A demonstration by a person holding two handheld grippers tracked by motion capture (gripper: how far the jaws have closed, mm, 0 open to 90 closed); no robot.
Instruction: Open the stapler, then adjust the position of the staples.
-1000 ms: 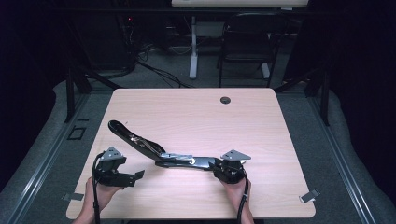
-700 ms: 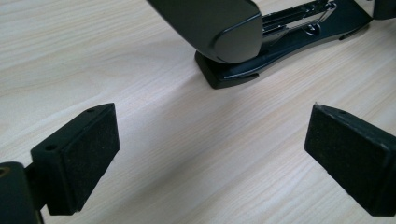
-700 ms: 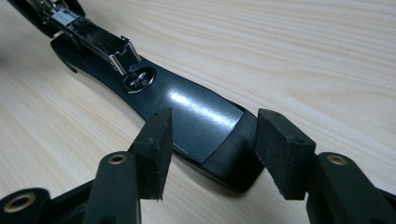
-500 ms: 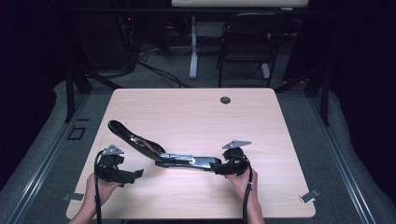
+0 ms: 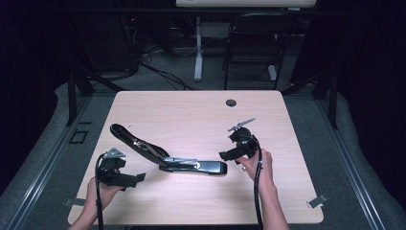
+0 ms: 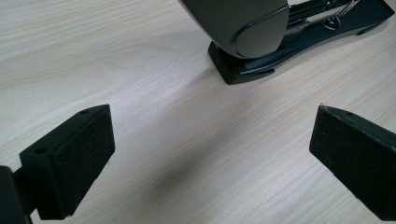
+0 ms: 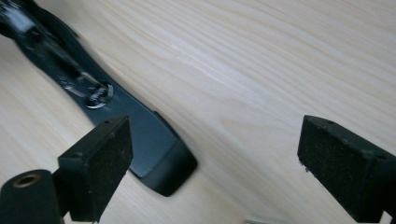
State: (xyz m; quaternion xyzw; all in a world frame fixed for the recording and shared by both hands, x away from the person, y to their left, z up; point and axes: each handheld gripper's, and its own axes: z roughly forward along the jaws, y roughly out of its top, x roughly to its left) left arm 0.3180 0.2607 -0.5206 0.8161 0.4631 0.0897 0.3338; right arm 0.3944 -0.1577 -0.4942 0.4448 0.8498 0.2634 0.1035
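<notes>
The stapler lies open mid-tabletop; both grippers' fingers gape wide, empty, left gripper well apart, right gripper just beside its base; square the fingers across the base before closing.

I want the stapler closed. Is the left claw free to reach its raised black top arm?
Probably yes: the left claw is open, and bare wooden table lies between it and the opened black stapler.

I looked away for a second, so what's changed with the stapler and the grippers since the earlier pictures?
The right gripper let go of the stapler base end and lifted back to the right, its jaws open. The left gripper stayed open beside the stapler, which lies opened flat in the same spot on the table.
</notes>
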